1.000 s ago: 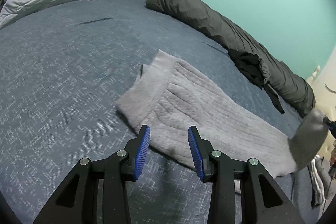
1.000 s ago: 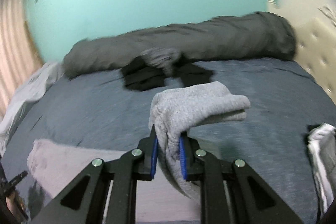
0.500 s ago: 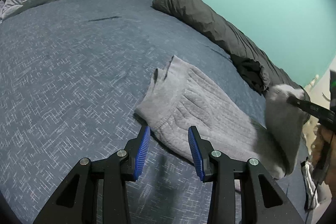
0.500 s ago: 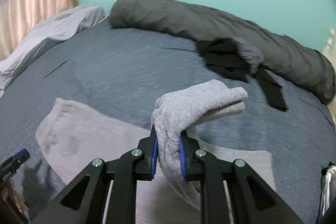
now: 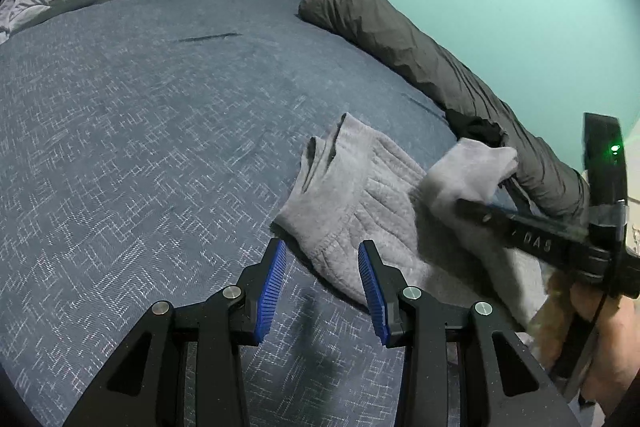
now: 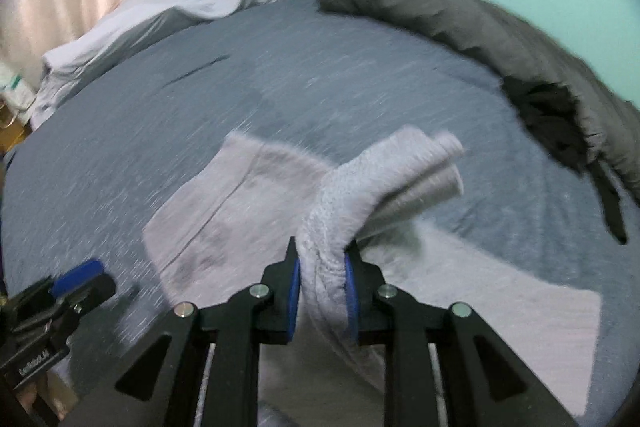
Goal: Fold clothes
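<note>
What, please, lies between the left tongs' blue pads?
In the left wrist view, the left tongs stand open over the grey garment's near corner and bare bedspread; neither pad touches it.

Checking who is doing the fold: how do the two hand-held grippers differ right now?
The right hand-held gripper has a bunched end of the grey sweatpants between its pads, its jaws just eased apart; the left hand-held gripper is open and holds nothing. The right lifts cloth clear of the bed; the left hovers over the waistband corner lying flat. Both have blue pads.
</note>
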The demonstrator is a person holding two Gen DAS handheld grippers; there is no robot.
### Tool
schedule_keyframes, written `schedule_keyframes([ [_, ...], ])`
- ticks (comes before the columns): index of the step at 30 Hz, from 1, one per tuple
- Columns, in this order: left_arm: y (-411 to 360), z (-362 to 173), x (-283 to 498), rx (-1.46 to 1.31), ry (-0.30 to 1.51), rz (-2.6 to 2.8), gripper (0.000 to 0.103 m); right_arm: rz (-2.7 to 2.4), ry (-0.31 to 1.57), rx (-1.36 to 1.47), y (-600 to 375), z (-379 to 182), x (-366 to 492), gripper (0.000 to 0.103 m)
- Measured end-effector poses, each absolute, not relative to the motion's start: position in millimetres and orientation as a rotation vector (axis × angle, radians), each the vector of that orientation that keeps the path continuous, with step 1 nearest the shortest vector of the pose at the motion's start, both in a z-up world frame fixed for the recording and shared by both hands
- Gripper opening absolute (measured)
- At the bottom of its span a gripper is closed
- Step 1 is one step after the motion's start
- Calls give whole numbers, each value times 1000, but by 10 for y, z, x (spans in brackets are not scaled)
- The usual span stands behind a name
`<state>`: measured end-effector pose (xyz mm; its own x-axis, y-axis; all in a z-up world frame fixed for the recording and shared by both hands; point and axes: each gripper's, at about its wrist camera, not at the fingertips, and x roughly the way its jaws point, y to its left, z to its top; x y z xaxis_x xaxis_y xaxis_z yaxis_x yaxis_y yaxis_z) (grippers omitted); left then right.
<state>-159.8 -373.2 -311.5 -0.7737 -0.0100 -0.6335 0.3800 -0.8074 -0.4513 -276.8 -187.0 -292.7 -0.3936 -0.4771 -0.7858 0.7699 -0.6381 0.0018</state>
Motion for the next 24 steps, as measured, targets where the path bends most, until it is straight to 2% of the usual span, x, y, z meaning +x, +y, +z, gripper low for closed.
schedule_keyframes([
  [2, -3737, -3120, -1597, 937, 856, -2634, 42, -2001, 444, 1048, -1898, -3005, -2743, 35],
  [5, -3737, -3114, -1603, 932, 860, -2634, 44, -1993, 360, 993, -1816, -2860, -2722, 62],
  [9, -3696, -3109, -1655, 936, 863, -2649, 45, -2039, 317, 954, -1691, -2642, -2752, 62],
  [13, -3627, -3100, -1751, 950, 874, -2688, 50, -2097, 163, 996, -1341, -2543, -2959, 62],
  [24, -3256, -3086, -2271, 980, 858, -2764, 51, -2275, 3, 1113, -48, -2802, -3242, 62],
])
